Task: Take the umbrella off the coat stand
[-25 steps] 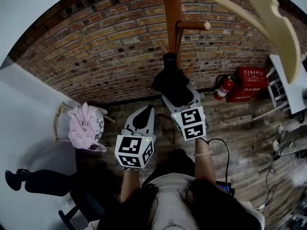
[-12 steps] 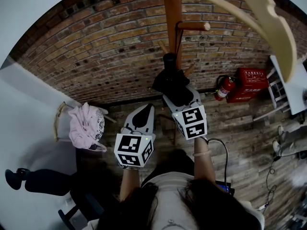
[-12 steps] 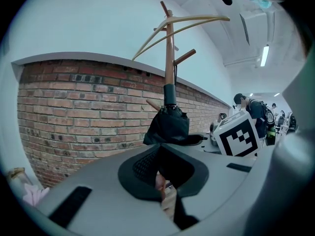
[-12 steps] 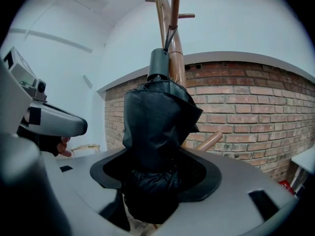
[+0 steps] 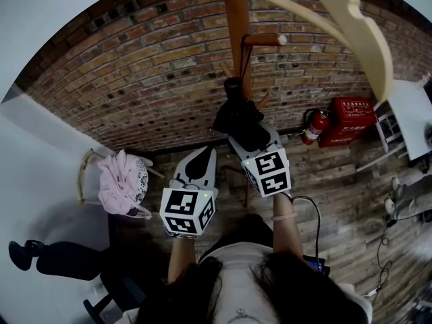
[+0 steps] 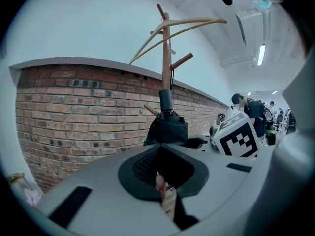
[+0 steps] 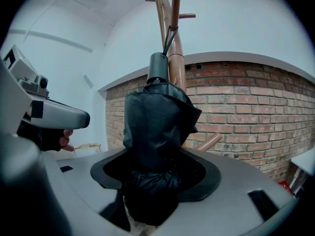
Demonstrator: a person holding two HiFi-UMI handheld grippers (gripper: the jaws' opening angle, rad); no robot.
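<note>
While our right tongs [image 7: 147, 208] are clamping the folded umbrella [image 7: 158, 122], hanging above them by its strap [image 7: 168, 41] from a peg [image 7: 175, 8] of the coat stand [image 7: 178, 73], we are aiming to lift that strap clear; left tongs [image 6: 166, 191] are closed, empty.

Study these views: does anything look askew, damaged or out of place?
Nothing stands out. The folded umbrella hangs by its strap from a coat stand peg, its lower end clamped in the right gripper.

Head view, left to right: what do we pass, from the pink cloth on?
pink cloth → left gripper → umbrella → fire extinguisher → red box
</note>
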